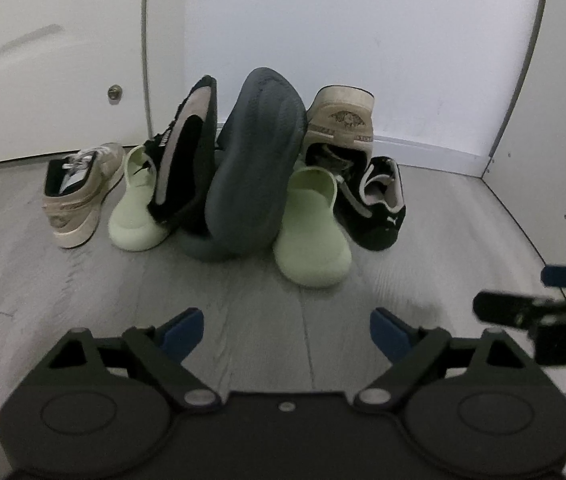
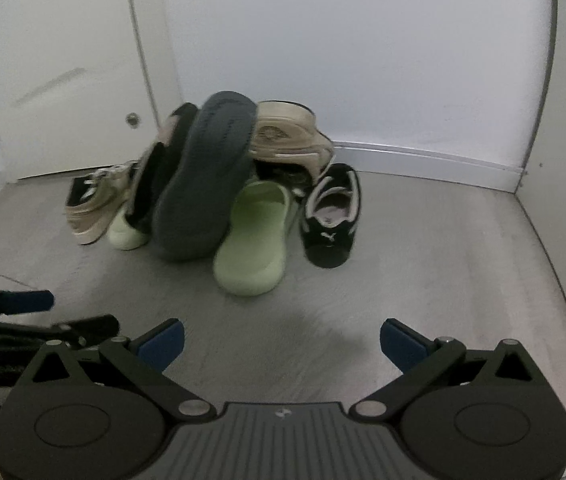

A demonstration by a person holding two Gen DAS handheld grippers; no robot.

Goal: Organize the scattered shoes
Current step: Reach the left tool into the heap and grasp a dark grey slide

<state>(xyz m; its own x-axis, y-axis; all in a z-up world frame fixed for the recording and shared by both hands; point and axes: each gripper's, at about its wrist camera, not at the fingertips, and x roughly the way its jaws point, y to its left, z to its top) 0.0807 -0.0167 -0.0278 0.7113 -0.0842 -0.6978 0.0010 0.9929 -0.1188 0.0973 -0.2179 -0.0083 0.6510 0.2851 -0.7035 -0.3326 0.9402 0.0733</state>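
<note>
Shoes lie heaped on the grey floor against the back wall. A dark grey slide [image 1: 255,172] [image 2: 203,184] stands on edge in the middle, sole towards me. One pale green slide [image 1: 311,224] [image 2: 255,236] lies in front, another [image 1: 135,204] is half buried at the left. A black sneaker [image 1: 379,204] [image 2: 333,216] sits at the right, a second black sneaker [image 1: 187,152] leans on its side. A beige sneaker [image 1: 79,192] [image 2: 99,204] stands left, another beige one [image 1: 341,120] [image 2: 287,132] lies on top. My left gripper [image 1: 287,332] and right gripper [image 2: 281,344] hover open short of the pile, nothing between the fingers.
A white door [image 1: 51,60] with a small round knob [image 1: 114,92] stands at the back left. White walls with a skirting board [image 1: 427,152] close the back and right. The right gripper's fingers [image 1: 523,312] show at the left wrist view's right edge.
</note>
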